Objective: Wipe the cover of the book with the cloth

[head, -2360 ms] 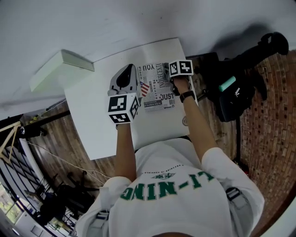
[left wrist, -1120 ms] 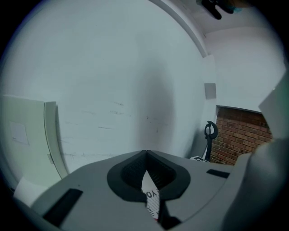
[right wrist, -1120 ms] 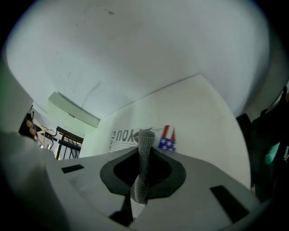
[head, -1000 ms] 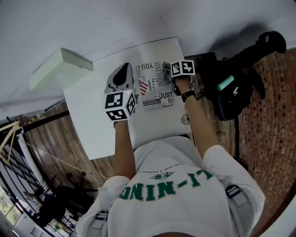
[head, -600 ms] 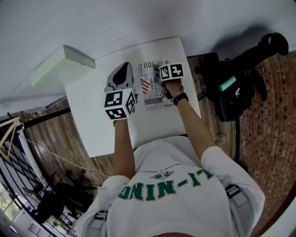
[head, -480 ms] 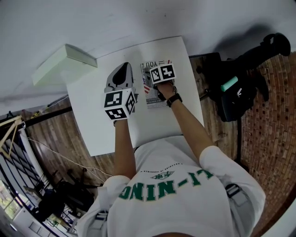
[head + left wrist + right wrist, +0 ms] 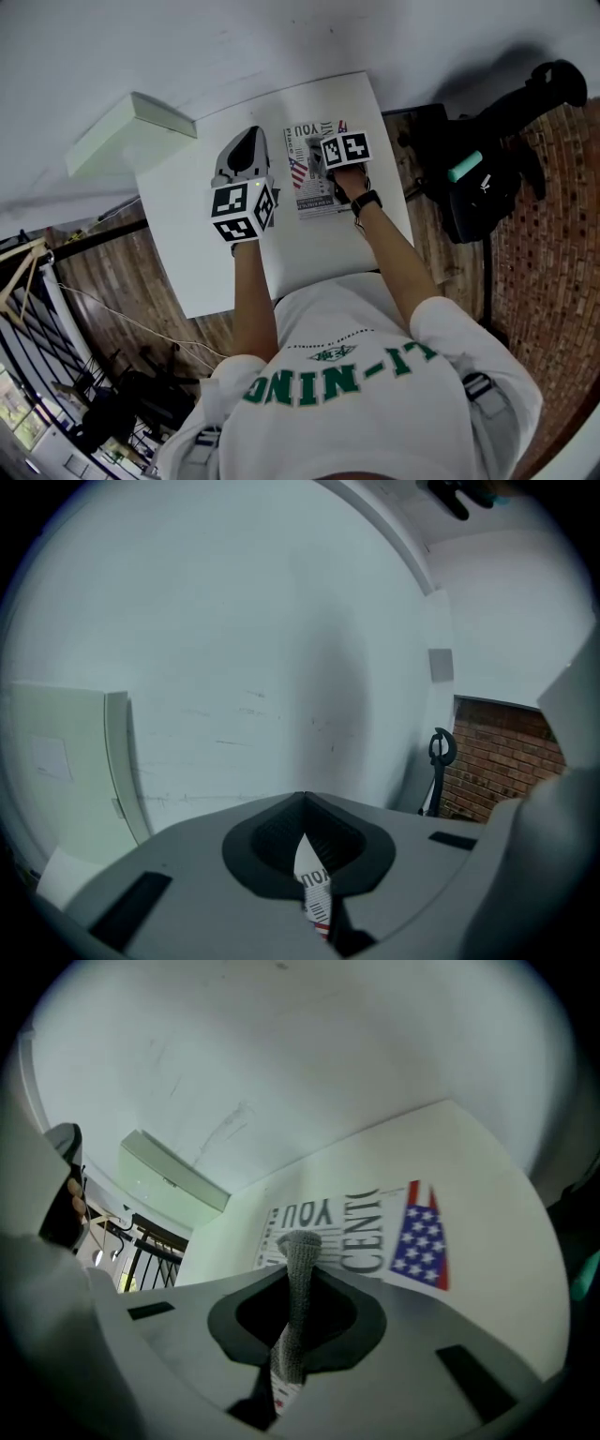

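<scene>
Right tongs (image 7: 295,1274) closed tight on the cloth (image 7: 300,1246) – a grey knit strip that pokes up past the tips. They sit over the book (image 7: 309,192), which lies flat on the white surface (image 7: 309,253) towards its far edge, cover up (print reads "YOU", flag graphic beside it).

Left tongs (image 7: 302,803) also closed – a thin printed sliver of the book's left edge shows pinched between the jaws. In the head view this tool sits just beside the book's left side, marker cube towards the person.

Pale green box (image 7: 127,131) is at the surface's far left corner, well apart from the book. Black bag (image 7: 478,197) on the floor, right of the surface.
</scene>
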A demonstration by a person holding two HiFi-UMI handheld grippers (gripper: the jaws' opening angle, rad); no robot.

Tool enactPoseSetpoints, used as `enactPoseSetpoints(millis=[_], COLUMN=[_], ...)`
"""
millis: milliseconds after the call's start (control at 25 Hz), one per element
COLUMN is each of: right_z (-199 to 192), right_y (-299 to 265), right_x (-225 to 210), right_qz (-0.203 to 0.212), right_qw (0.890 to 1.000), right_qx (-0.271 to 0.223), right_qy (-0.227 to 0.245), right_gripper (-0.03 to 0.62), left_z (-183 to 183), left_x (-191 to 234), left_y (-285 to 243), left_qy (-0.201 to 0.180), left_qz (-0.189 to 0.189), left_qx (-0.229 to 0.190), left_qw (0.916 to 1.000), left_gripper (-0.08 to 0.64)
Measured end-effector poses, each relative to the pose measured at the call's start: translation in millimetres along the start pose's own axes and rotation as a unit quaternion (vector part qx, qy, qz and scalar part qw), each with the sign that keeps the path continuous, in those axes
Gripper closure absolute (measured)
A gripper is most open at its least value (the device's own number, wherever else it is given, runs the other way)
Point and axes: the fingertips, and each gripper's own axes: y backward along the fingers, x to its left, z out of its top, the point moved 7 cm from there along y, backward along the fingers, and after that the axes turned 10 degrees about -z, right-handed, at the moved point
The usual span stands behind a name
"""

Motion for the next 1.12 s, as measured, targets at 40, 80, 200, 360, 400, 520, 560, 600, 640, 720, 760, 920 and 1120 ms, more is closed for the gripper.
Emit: enactPoseSetpoints(millis=[40, 80, 200, 360, 400, 520, 560, 600, 640, 720, 760, 920, 1120], right_z=[0, -1, -2, -3, -3, -3, -3, -4, -6, -11, -13, -23, -21], right_y=[7, 14, 32, 41, 41, 40, 37, 33, 28, 14, 6, -16, -15], right_x=[-14, -28, -61, -77, -78, -70, -60, -46, -29, 7, 23, 58, 46], right_qz=[-0.009, -0.02, -0.046, -0.058, -0.061, -0.067, -0.056, -0.039, -0.02, 0.012, 0.024, 0.049, 0.048], right_qw=[1.0, 1.0, 0.998, 0.997, 0.996, 0.996, 0.997, 0.998, 0.999, 1.0, 1.0, 0.999, 0.999], right_qx=[-0.004, -0.008, -0.017, -0.022, -0.022, -0.02, -0.019, -0.016, -0.012, -0.001, 0.006, 0.02, 0.015], right_qy=[-0.009, -0.017, -0.037, -0.056, -0.058, -0.058, -0.055, -0.049, -0.039, -0.016, -0.007, 0.007, -0.014], right_gripper=[0.56, 0.56, 0.56, 0.56, 0.56, 0.56, 0.56, 0.56, 0.56, 0.56, 0.56, 0.56, 0.56], left_z=[0, -1, 0, 0, 0, 1, 1, 2, 2, 2, 2, 1, 3], left_x=[-2, -4, -10, -12, -12, -9, -7, -6, -4, -2, -1, -4, -8], left_y=[-1, -2, -4, -2, -1, 4, 7, 9, 12, 15, 16, 21, 21], left_qy=[0.001, 0.001, -0.001, 0.0, -0.001, -0.002, -0.001, 0.0, 0.001, 0.001, 0.001, -0.003, -0.006], left_qz=[-0.002, -0.005, -0.013, -0.011, -0.009, -0.001, 0.002, 0.006, 0.009, 0.015, 0.017, 0.021, 0.018], left_qx=[0.0, 0.0, -0.002, -0.005, -0.006, -0.008, -0.009, -0.01, -0.011, -0.012, -0.012, -0.008, -0.01], left_qw=[1.0, 1.0, 0.9999, 0.9999, 0.9999, 1.0, 1.0, 0.9999, 0.9999, 0.9998, 0.9998, 0.9997, 0.9998], left_gripper=[0.552, 0.552, 0.552, 0.552, 0.552, 0.552, 0.552, 0.552, 0.552, 0.552, 0.552, 0.552, 0.552])
